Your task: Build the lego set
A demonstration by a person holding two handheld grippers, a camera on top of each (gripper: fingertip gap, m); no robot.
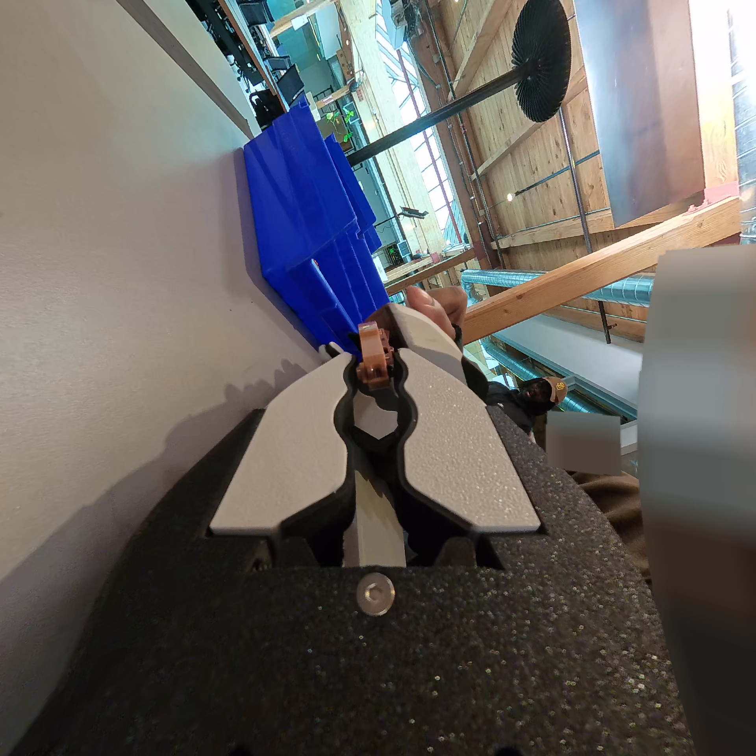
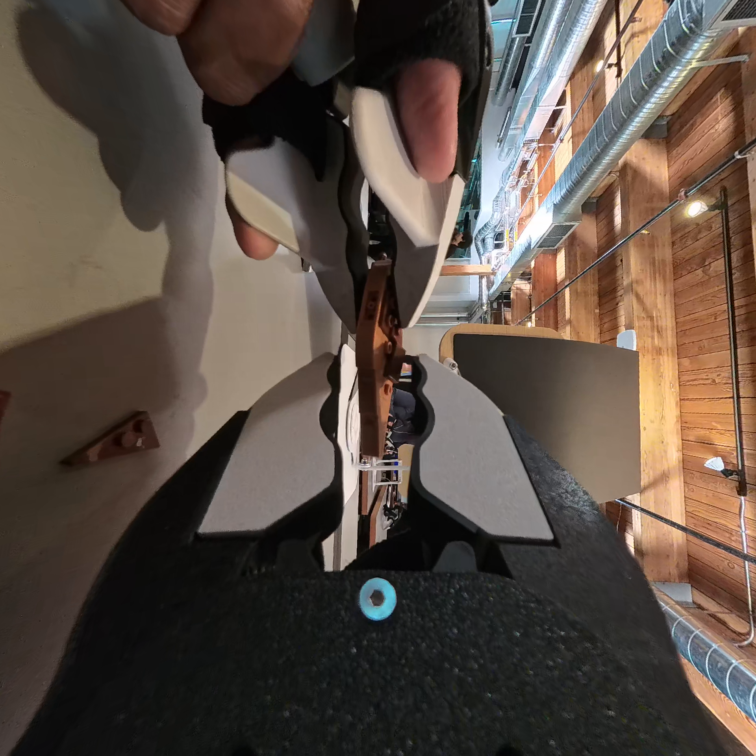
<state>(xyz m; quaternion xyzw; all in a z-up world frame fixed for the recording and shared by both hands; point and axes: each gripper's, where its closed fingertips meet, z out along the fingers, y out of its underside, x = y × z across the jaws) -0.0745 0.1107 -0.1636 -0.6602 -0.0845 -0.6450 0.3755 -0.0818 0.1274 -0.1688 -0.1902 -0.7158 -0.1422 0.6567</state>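
A brown lego assembly (image 2: 374, 368) is held in the air, edge-on, between both grippers. In the right wrist view, my right gripper (image 2: 374, 364) is closed around its middle. The left gripper (image 2: 376, 270) comes down from above and pinches its far end, with a person's gloved hand (image 2: 425, 114) on that gripper's fingers. In the left wrist view, my left gripper (image 1: 374, 360) is shut on the brown assembly (image 1: 370, 352), and the right gripper (image 1: 425, 339) meets it from beyond. A small clear part (image 2: 382, 470) shows at the assembly's near end.
A loose brown wedge plate (image 2: 118, 439) lies on the white table (image 2: 82, 266), and another reddish piece (image 2: 2, 405) lies at the left edge. A blue bin (image 1: 302, 212) stands on the table (image 1: 102, 245) behind the grippers. People sit farther off. My left and right fingertips are right by each other.
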